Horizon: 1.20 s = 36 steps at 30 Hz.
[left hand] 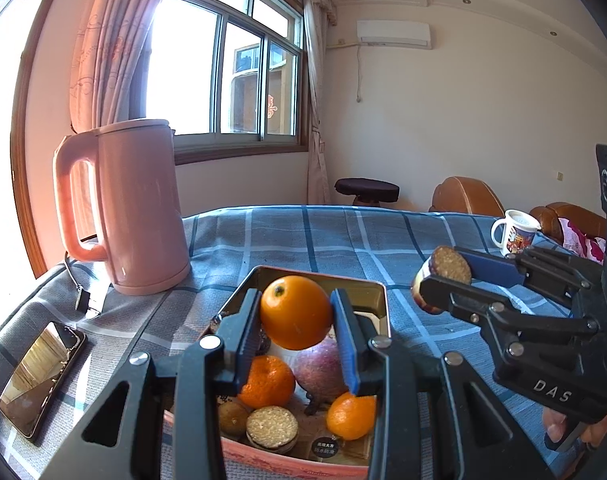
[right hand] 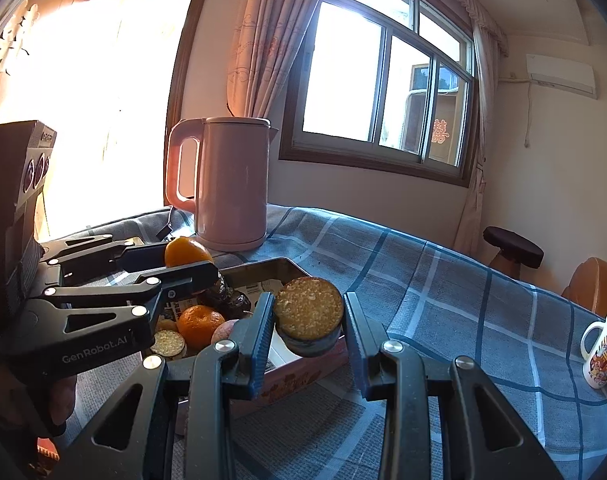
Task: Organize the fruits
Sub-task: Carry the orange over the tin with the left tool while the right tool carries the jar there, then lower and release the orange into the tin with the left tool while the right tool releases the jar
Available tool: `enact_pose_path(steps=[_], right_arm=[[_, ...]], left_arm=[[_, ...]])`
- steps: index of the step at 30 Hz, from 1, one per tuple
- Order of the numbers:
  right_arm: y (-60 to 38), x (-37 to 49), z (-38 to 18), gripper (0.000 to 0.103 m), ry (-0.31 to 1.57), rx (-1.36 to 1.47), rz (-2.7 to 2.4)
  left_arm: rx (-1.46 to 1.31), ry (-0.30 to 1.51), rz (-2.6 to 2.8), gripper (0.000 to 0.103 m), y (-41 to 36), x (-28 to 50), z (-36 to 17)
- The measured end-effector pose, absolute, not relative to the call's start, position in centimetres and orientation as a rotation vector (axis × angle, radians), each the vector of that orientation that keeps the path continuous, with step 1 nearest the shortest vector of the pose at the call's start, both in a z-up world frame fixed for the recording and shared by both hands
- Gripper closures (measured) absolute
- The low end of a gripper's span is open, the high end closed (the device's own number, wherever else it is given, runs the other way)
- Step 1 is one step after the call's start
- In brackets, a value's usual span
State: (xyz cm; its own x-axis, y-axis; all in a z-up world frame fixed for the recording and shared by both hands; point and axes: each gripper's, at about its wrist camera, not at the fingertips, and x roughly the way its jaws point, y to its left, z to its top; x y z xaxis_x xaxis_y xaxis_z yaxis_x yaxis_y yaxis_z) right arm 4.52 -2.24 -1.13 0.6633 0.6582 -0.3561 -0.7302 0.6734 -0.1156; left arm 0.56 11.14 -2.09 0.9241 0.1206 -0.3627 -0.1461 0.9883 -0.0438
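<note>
Fruits mid-sort: two items lifted out, the rest not yet moved, so I judge the job closer to its start than its end.

Left to right, from my left wrist view:
- Phone (left hand: pixel 39 378) at 8 o'clock on the checked cloth (left hand: pixel 303 236); pink kettle (left hand: pixel 129 208) at 10 o'clock. Neither is part of the job.
- Left gripper (left hand: pixel 296 314), dead centre: my jaws are closed narrow on a large orange (left hand: pixel 295 312), held in the air above the tin tray (left hand: pixel 367 292).
- Tray contents below the orange: one mandarin (left hand: pixel 268 380) toward 7 o'clock, a purple-red round fruit (left hand: pixel 317 372) at 6 o'clock, a second mandarin (left hand: pixel 351 416) toward 5 o'clock, a small brown fruit (left hand: pixel 232 416) and a round crumbly biscuit-like piece (left hand: pixel 272 428) along the near rim. Something dark lies behind my left finger; I cannot tell what.
- Right gripper (left hand: pixel 443 280), at 3 o'clock: jaws clamped on a round cake (left hand: pixel 449 266) with a crumbly top, held clear of the tray over the cloth.
- Mug (left hand: pixel 517 232) at 2 o'clock, standing well apart.

Left to do, as I judge it: find each held piece a place, then work through what remains in the tray. No separate receiving container shows in either view.
</note>
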Motion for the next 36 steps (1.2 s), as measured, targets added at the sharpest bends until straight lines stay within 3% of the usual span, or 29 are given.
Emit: enact_pose_path(steps=[36], right_arm=[[2.8,4.3,-1.1,0.067,0.327,-0.306,0.855]], left_arm=[[-0.089,0.426,0.228,0.066,16.0,0.3,-2.7]])
